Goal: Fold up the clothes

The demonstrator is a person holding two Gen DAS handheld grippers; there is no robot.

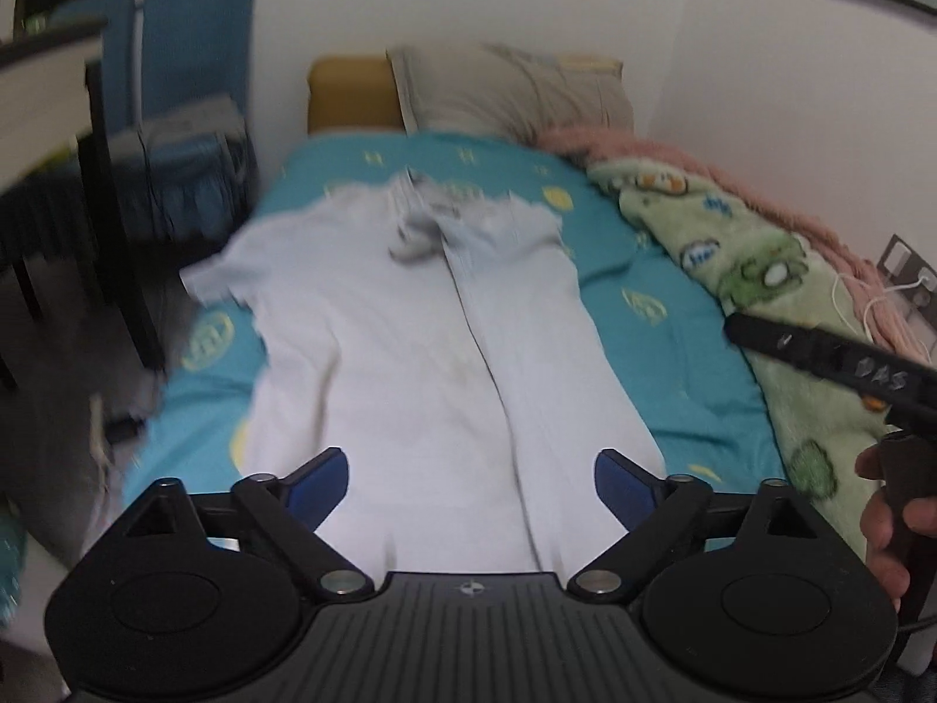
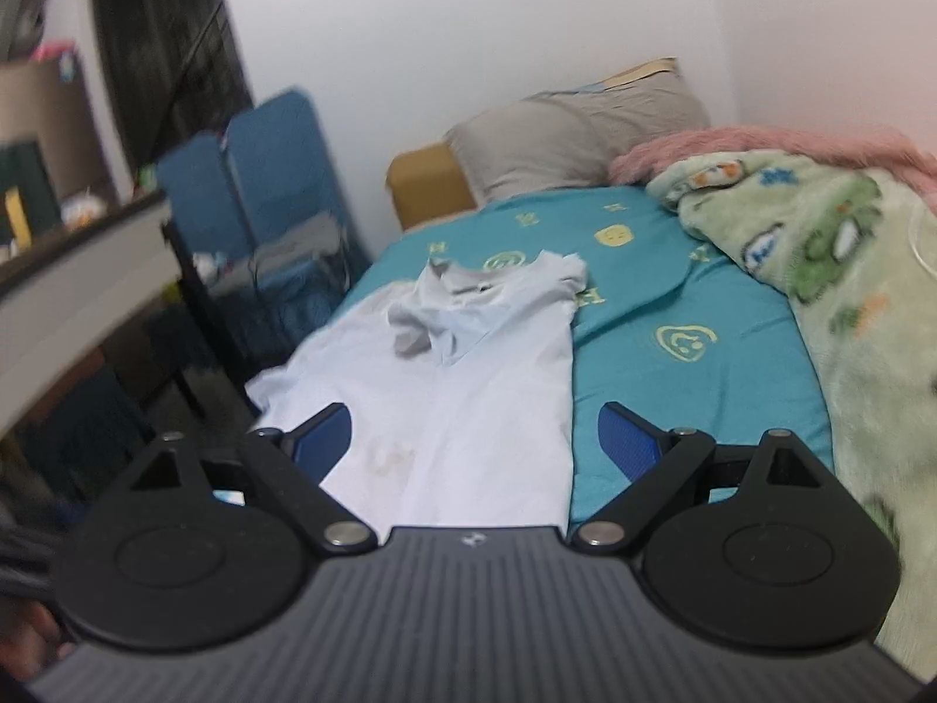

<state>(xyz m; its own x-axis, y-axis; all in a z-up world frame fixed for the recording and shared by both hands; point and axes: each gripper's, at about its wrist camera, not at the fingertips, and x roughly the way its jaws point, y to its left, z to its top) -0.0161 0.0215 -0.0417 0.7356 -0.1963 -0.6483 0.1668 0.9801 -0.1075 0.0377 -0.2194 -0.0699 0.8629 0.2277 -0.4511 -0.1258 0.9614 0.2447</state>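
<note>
A pale blue-white polo shirt [image 1: 410,363] lies lengthwise on the teal bedsheet [image 1: 662,304], collar at the far end, its right side folded inward along a long crease and its left sleeve spread out. It also shows in the right wrist view [image 2: 468,386]. My left gripper [image 1: 471,483] is open and empty above the shirt's near hem. My right gripper [image 2: 475,439] is open and empty above the shirt's near right edge. The right gripper's black body [image 1: 831,360] and the hand on it show at the right of the left wrist view.
A green patterned fleece blanket [image 2: 820,269] and a pink blanket [image 2: 761,143] lie along the wall side of the bed. A grey pillow [image 2: 574,140] lies at the head. Blue folding chairs [image 1: 187,94] and a dark desk [image 1: 52,117] stand left of the bed.
</note>
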